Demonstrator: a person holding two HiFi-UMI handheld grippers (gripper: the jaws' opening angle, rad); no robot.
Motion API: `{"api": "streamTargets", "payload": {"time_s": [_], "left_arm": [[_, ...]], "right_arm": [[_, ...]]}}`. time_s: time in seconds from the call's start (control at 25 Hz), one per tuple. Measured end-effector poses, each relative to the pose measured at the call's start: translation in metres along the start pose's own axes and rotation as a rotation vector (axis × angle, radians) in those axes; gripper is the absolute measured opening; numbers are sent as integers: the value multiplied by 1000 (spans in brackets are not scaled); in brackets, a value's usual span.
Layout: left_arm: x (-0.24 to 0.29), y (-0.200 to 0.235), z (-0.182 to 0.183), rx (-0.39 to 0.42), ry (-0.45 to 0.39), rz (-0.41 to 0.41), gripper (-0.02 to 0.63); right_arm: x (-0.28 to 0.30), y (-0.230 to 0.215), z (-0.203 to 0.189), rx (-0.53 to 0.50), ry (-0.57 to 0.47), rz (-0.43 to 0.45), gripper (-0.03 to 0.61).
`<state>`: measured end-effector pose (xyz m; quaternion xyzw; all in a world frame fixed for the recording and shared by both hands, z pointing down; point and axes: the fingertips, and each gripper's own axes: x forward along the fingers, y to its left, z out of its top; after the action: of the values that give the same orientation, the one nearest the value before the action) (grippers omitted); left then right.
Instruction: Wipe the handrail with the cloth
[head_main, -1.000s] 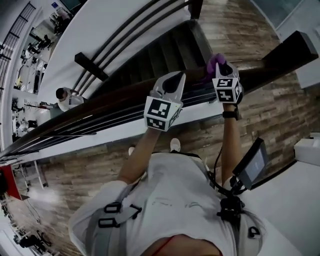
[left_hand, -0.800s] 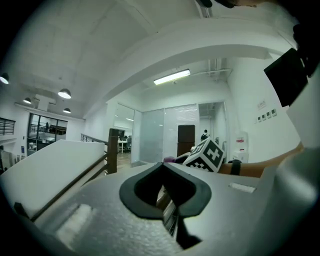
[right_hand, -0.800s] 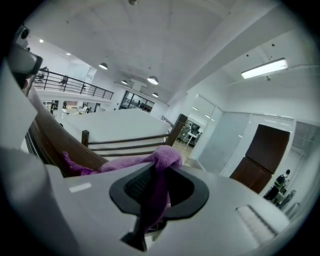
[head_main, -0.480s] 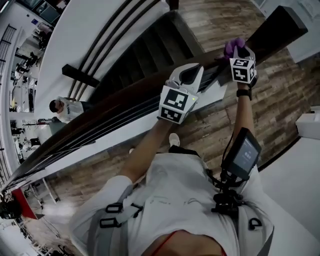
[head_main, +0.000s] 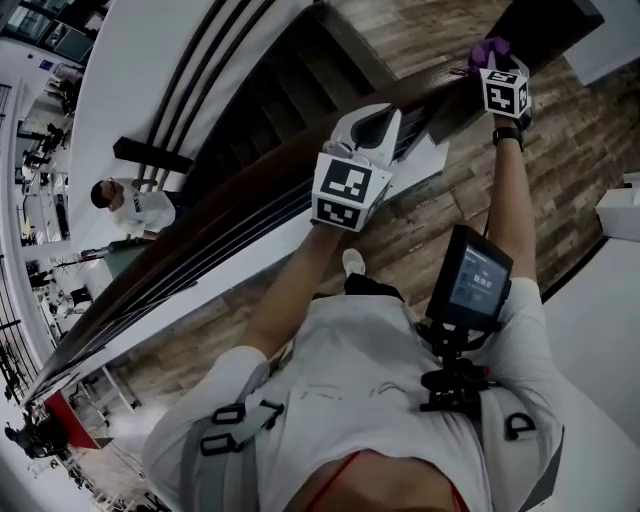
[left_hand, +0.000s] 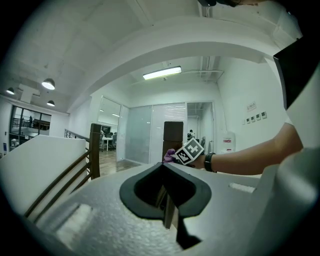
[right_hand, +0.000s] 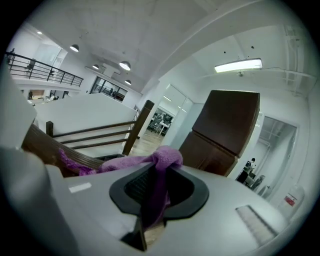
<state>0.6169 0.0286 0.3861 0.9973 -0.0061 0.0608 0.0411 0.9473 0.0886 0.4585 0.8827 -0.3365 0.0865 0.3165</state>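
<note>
Cloth (right_hand: 165, 156) (purple) clamped in right gripper (head_main: 495, 62) | arm outstretched over handrail (head_main: 250, 185); left gripper (head_main: 372, 122) jaws together, elbow bent

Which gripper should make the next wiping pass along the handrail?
Right. The right gripper is shut on the purple cloth and sits at the handrail. The left gripper holds no cloth.

Dark stairs (head_main: 285, 85) below me, plank floor (head_main: 445, 210) where I stand, a person in white (head_main: 132, 206) downstairs, small screen (head_main: 473, 280) on my chest harness (head_main: 455, 388), strip light (left_hand: 161, 73) overhead.
</note>
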Motion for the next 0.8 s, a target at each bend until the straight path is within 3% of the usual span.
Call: {"api": "streamTargets", "payload": {"time_s": [0.32,0.44,0.52,0.64,0.8], "left_arm": [[-25,-1,0,0,3,53,0],[-60,21,5,-8,-23,120,0],[-93,40,6,-17,-33,154,0],[-149,65,4,-35,-48,215,0],[-238,108,0,-54,-72,389,0]], "right_arm": [[11,-65,-18,123,70,-86,57],[1,-57,-11,182,124,-68,57],[-26,-26,8,179,128,-16,58],[-73,48,44,161,4,119,60],[-159,193,114,185,-214,426,61]]}}
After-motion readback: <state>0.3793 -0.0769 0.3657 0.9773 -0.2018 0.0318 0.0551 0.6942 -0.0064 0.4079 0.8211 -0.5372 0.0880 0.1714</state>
